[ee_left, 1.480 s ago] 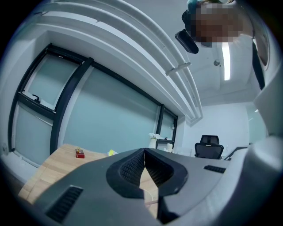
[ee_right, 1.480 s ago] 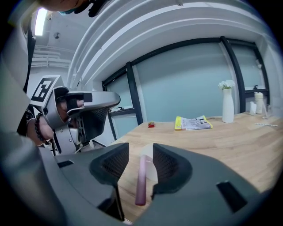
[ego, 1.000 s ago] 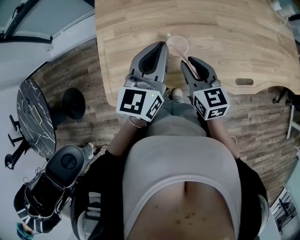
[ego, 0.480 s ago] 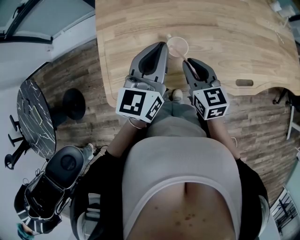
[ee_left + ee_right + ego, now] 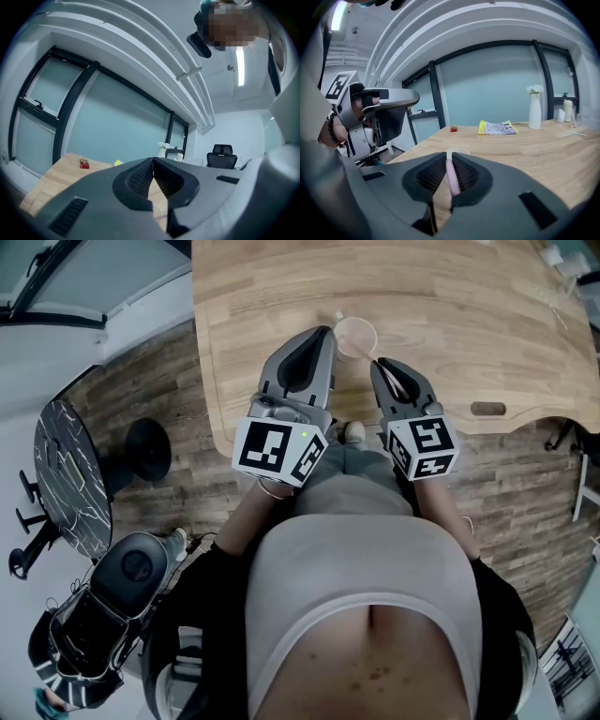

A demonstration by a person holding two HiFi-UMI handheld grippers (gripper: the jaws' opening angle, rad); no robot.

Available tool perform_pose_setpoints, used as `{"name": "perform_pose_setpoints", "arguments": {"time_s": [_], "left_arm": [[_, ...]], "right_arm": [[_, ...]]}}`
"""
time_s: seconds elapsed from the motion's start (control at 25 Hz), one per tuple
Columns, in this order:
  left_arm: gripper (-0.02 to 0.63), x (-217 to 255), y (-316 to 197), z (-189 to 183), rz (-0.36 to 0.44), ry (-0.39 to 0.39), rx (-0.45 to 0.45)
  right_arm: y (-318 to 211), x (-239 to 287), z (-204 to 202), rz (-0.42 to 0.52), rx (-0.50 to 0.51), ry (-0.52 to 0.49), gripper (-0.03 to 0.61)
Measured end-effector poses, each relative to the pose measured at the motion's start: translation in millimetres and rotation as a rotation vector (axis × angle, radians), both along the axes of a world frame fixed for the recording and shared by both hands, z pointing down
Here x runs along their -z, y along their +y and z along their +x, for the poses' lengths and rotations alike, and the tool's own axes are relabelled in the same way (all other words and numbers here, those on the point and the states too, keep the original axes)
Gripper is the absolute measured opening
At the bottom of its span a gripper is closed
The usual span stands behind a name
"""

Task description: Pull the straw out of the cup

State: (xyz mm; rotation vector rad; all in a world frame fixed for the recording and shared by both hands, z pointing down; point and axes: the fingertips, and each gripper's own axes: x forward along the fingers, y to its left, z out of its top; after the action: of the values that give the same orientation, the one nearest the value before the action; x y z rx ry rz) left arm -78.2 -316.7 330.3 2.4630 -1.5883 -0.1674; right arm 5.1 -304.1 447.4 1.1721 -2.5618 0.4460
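While between just-closing right tongs (image 5: 447,155) (snug): straw (image 5: 453,178).

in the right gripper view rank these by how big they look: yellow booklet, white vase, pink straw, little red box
1. yellow booklet
2. white vase and pink straw: about alike, and the straw is right up at the camera, so I won't rank the two
3. red box, smallest

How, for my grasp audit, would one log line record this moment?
right gripper: shut on straw, jaws just closing | left gripper: shut, empty | cup: on table
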Motion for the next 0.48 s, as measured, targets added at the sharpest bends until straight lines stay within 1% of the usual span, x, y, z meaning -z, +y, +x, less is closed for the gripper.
{"name": "perform_pose_setpoints", "arguments": {"time_s": [0.48], "left_arm": [[0.006,1.6,-2.8,-0.2,0.005,0.0,0.0]], "right_arm": [[-4.2,6.5,0.9,0.031,-0.002,-0.002,0.052]]}}
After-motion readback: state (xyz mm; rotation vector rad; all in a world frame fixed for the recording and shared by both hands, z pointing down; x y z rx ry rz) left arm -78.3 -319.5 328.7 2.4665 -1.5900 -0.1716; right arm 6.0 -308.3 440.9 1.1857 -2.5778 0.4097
